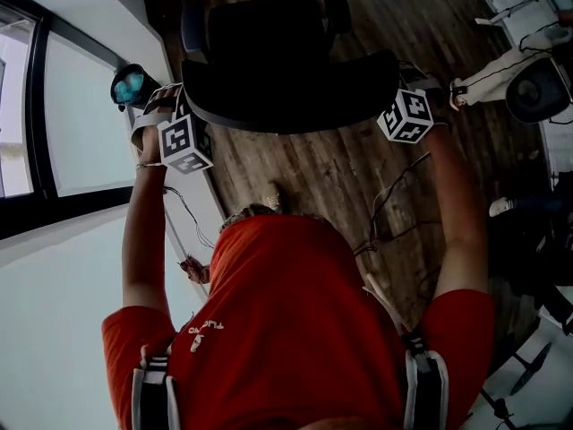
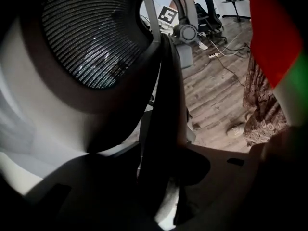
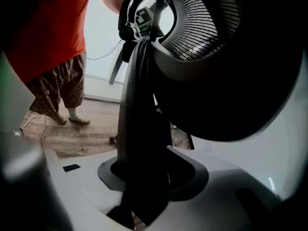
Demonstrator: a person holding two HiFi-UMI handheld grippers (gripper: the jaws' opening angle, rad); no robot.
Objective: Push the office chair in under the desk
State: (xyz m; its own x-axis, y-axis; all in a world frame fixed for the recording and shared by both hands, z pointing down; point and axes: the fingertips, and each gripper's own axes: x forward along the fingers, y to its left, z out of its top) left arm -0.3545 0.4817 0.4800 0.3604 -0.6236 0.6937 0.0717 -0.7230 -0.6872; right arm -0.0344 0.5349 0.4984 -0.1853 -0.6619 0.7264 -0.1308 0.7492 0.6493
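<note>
The black mesh-backed office chair (image 1: 286, 61) is standing on the dark wood-plank floor (image 1: 340, 168), directly ahead of both sets of fingers, its curved backrest facing the person in the red shirt (image 1: 295, 321). The left gripper (image 1: 182, 95) is clamping the backrest's left rim (image 2: 168, 105): in the left gripper view the dark rim is filling the narrowed gap between the white fingers (image 2: 250, 177), with the grey mesh (image 2: 91, 37) lying just beyond them to one side. The right gripper (image 1: 405, 97) is gripping the opposite rim (image 3: 137, 95) in the same way, its pale fingers (image 3: 231, 186) closing on the dark edge. Each gripper's marker cube (image 1: 185, 143) is sitting just behind its fingers. A white wall with a window (image 1: 81, 115) is running outside the left gripper's fingers.
</note>
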